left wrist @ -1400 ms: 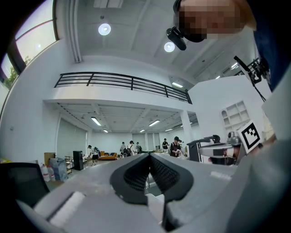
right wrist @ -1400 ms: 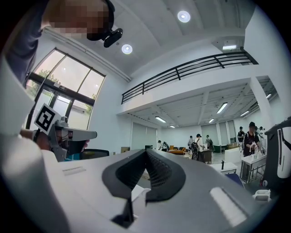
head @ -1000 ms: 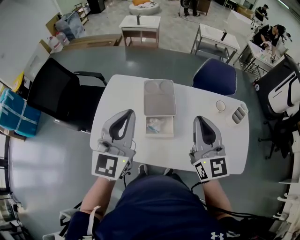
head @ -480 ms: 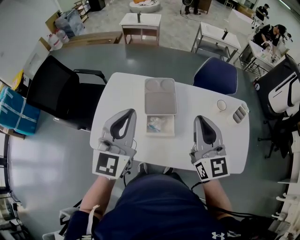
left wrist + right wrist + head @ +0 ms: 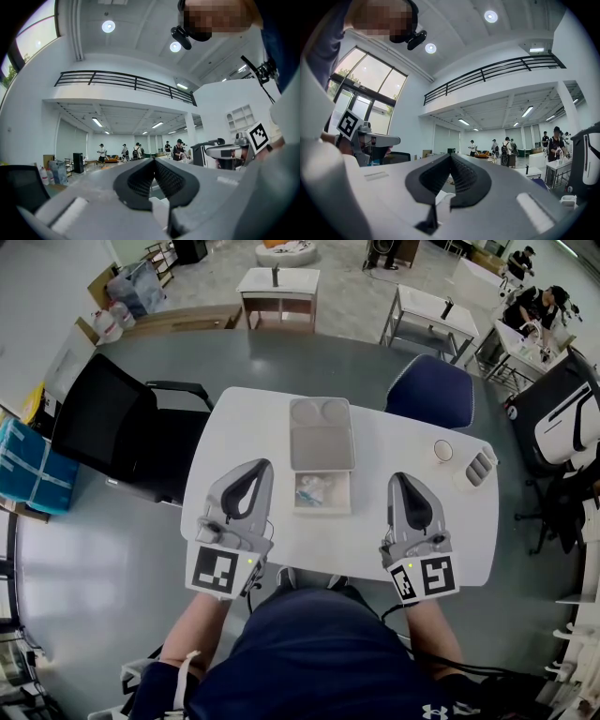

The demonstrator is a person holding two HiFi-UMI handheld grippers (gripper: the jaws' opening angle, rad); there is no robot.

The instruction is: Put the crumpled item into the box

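Observation:
A small white box (image 5: 322, 510) stands open at the middle of the white table (image 5: 234, 442), its grey lid (image 5: 321, 442) laid back on the far side. A crumpled whitish item (image 5: 313, 489) lies inside the box. My left gripper (image 5: 260, 465) rests to the left of the box, shut and empty. My right gripper (image 5: 397, 478) rests to the right of the box, also shut with nothing held. In the left gripper view the jaws (image 5: 153, 160) meet tip to tip. The right gripper view shows its jaws (image 5: 450, 154) closed the same way.
A small round object (image 5: 442, 451) and a grey slotted piece (image 5: 478, 468) sit near the table's far right corner. A black chair (image 5: 112, 423) stands to the left of the table, a blue chair (image 5: 430, 392) behind it. People stand at other tables farther back.

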